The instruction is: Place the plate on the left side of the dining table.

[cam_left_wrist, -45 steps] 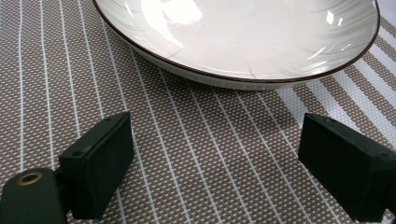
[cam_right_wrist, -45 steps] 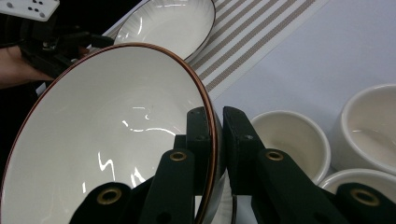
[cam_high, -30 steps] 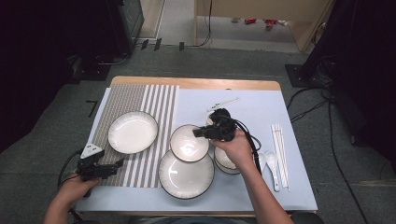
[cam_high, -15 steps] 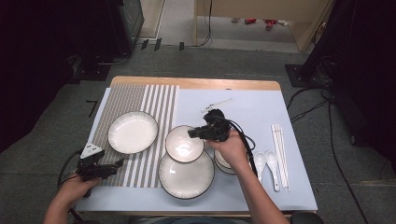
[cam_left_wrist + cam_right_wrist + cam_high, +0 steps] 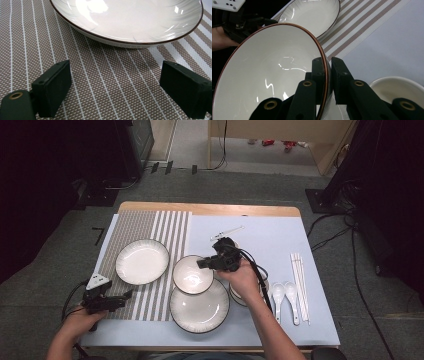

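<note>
Clearly the right gripper [image 5: 204, 263] is clamped on the rim of a small bowl [image 5: 192, 274]: in the right gripper view one black jaw presses inside the wall and the other outside, with the thin brown rim [image 5: 322, 53] between them. This bowl is glossy white ceramic, round and rather deep, and it sits near the middle of the table, over the far edge of a big plate [image 5: 199, 309] that lies close to the near edge. The left gripper [image 5: 122, 296] rests on the striped mat [image 5: 165, 227] near the near-left corner; its jaws stand wide apart and hold nothing, and the woven mat shows between them in the left gripper view. Just beyond them lies a shallow white plate [image 5: 130, 20] with a dark rim, smooth and shiny. The mat has a rough woven texture with brown and white stripes. The table surface [image 5: 270, 232] is plain and pale blue. Toward the right edge lie two white spoons [image 5: 285, 292] and pale chopsticks [image 5: 300, 280].
</note>
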A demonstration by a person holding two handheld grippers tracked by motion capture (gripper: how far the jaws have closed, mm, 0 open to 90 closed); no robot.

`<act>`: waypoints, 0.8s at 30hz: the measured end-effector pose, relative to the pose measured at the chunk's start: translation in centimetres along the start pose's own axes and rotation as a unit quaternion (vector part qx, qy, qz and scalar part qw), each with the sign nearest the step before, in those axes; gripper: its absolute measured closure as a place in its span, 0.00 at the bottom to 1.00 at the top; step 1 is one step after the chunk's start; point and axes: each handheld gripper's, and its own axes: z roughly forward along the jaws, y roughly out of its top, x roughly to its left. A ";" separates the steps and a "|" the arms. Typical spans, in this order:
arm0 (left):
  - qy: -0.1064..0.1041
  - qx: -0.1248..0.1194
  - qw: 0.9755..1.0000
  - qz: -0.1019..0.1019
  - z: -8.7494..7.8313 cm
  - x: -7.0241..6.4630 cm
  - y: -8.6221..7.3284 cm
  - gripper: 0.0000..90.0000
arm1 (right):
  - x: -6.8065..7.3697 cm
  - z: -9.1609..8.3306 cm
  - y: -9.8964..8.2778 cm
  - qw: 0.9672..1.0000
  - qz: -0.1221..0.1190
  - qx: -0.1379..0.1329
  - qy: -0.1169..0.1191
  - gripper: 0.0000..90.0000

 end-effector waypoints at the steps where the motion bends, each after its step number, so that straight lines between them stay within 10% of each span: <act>1: 0.000 0.000 1.000 0.000 0.0 0.0 0.0 0.12 | 0.0 0.1 0.0 1.000 0.000 0.001 0.001 0.91; 24: -0.003 -0.002 1.000 -0.003 0.0 0.1 0.0 0.12 | 1.1 1.7 1.7 1.000 -0.003 -0.012 -0.006 0.91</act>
